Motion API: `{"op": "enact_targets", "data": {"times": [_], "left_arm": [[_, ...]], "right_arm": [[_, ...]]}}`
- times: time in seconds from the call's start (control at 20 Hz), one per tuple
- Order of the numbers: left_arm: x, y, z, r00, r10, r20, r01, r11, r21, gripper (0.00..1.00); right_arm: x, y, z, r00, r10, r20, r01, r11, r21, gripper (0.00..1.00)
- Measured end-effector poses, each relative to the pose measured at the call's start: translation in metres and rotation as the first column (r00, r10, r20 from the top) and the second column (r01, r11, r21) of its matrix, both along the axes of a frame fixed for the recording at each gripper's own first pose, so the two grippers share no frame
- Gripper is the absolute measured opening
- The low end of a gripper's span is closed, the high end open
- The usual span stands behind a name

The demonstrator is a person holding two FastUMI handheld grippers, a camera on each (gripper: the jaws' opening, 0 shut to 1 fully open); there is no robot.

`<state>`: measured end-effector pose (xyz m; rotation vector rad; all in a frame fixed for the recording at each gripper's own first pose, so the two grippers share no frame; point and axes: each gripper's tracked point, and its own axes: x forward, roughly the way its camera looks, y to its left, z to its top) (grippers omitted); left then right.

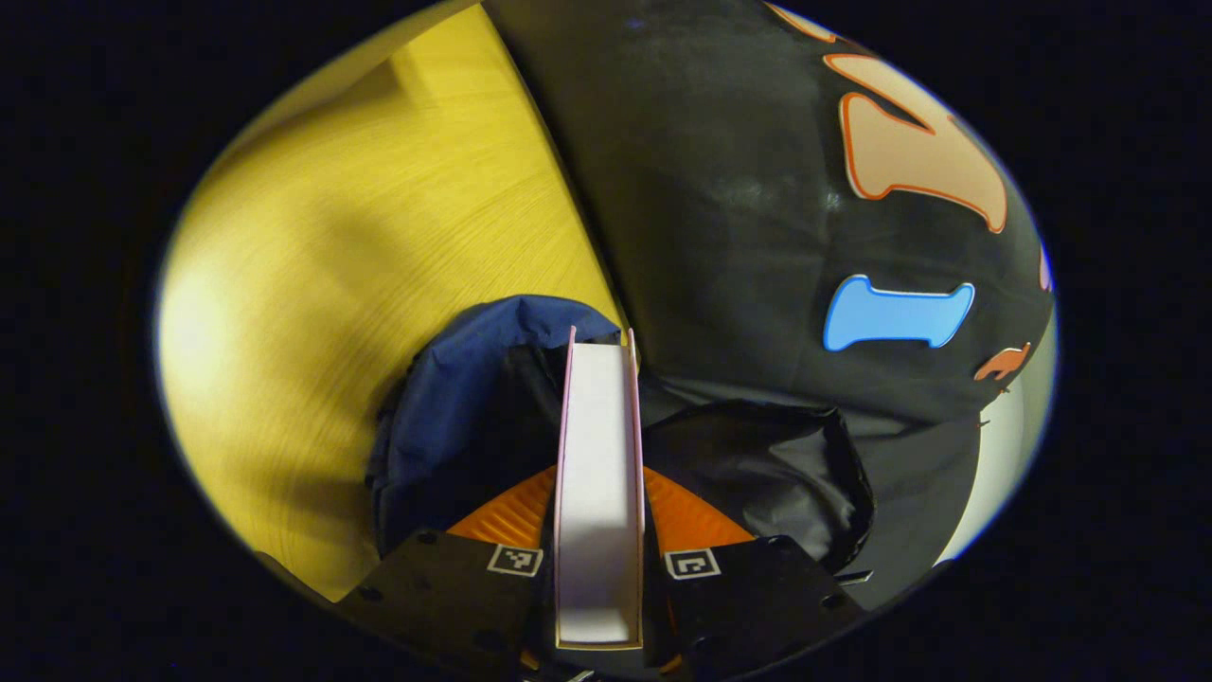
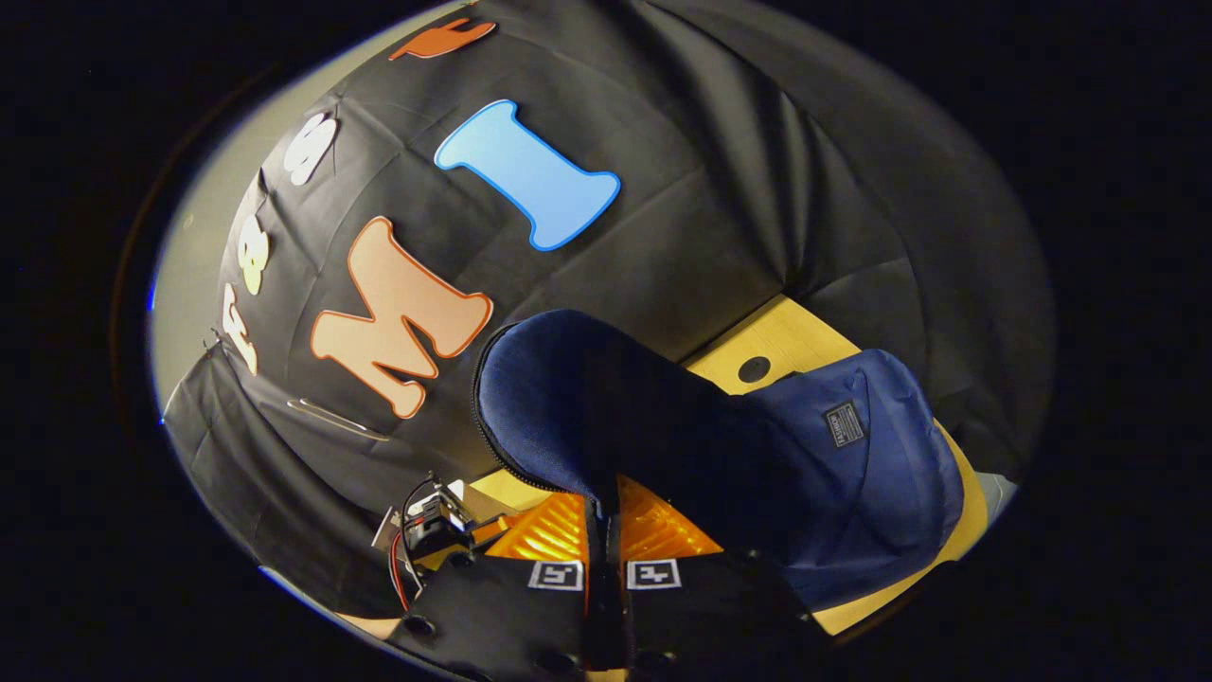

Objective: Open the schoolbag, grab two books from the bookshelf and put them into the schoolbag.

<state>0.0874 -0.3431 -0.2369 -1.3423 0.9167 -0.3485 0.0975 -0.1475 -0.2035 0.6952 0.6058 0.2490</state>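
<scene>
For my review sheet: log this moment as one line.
stage: book going in | left gripper: shut on book, above schoolbag | right gripper: shut on schoolbag flap | table: wooden

Matt cloth, pale paper, grained wood.
The dark blue woven-cloth schoolbag (image 2: 852,474) looks soft and dull, its black lining (image 1: 757,464) faintly sheeny; the white book's paper page edges (image 1: 598,474) are smooth and matt; the yellow wooden desk (image 1: 379,237) shows fine grain under a low sheen.
</scene>
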Motion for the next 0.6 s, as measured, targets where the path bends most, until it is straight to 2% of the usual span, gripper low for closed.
{"op": "enact_targets", "data": {"times": [0.1, 0.2, 0.3, 0.45, 0.6], "left_arm": [[0.001, 0.017, 0.012, 0.999, 0.019, 0.045, -0.019, 1.000, 0.000, 0.32], [0.003, 0.013, 0.018, 0.998, -0.015, 0.063, 0.016, 1.000, -0.013, 0.32], [0.004, -0.003, 0.009, 0.998, -0.041, 0.049, 0.040, 0.999, 0.005, 0.29], [-0.002, -0.034, 0.000, 0.995, -0.094, 0.020, 0.094, 0.995, -0.015, 0.34], [-0.011, -0.065, -0.012, 0.988, -0.154, 0.009, 0.154, 0.988, 0.000, 0.34]], "right_arm": [[-0.001, 0.000, 0.001, 1.000, 0.006, 0.007, -0.006, 1.000, 0.014, 0.03], [-0.003, 0.003, 0.003, 0.999, 0.026, 0.021, -0.026, 0.999, 0.018, 0.03], [-0.002, 0.002, 0.005, 0.999, 0.040, 0.031, -0.040, 0.999, 0.016, 0.04], [-0.004, 0.009, 0.007, 0.997, 0.064, 0.036, -0.065, 0.998, 0.018, 0.03], [-0.003, 0.014, 0.007, 0.996, 0.086, 0.035, -0.086, 0.996, 0.005, 0.03]]}}
